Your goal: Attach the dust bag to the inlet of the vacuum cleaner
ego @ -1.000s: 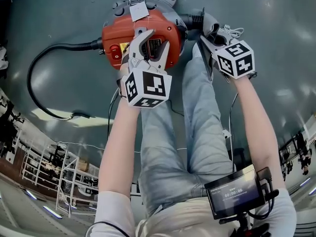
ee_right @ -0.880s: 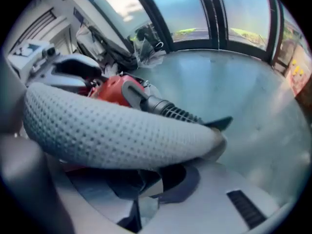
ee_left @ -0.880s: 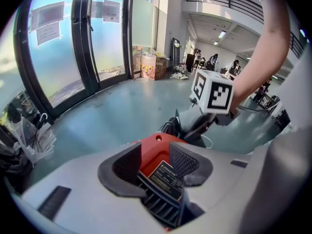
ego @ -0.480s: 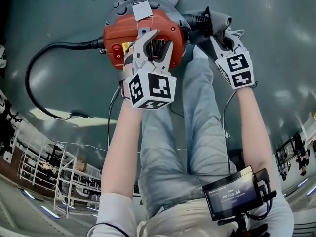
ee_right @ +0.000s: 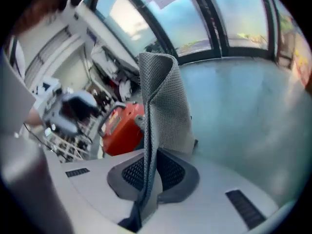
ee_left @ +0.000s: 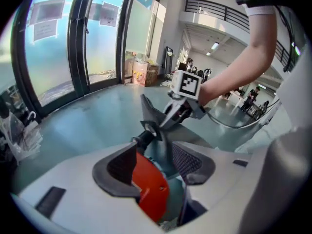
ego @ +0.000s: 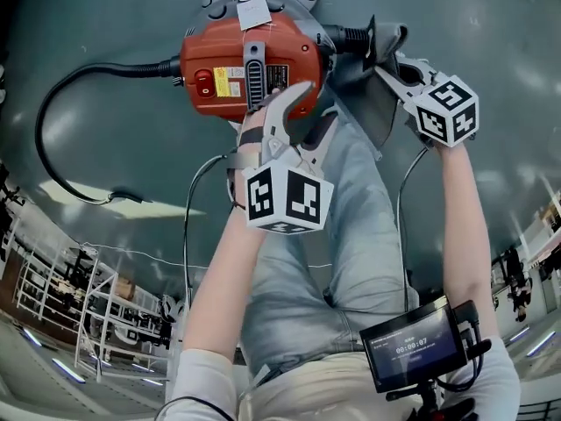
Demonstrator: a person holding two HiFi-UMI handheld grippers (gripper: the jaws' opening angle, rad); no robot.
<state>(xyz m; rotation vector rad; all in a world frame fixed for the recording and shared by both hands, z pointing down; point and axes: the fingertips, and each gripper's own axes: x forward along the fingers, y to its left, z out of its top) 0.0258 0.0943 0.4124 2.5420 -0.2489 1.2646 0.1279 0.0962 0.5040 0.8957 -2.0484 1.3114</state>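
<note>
Dust bag (ee_right: pixel 165 106) lifted higher: grey mesh, creased lengthwise.

So the left gripper (ego: pixel 287 103) backed off the vacuum cleaner (ego: pixel 219 68). Its jaws had been straddling the grey handle (ego: pixel 254 64) on top. They'd just opened wider and ended up clear of it, with the handle ahead of the tips and nothing pinched between the pads. The right gripper (ego: pixel 392 65) swung up and outward with the dust bag (ego: pixel 366 77) clamped between its jaws. That pulled the grey cloth out into a wider sheet ahead of the tips instead of bunched by the inlet (ego: pixel 346 35).
</note>
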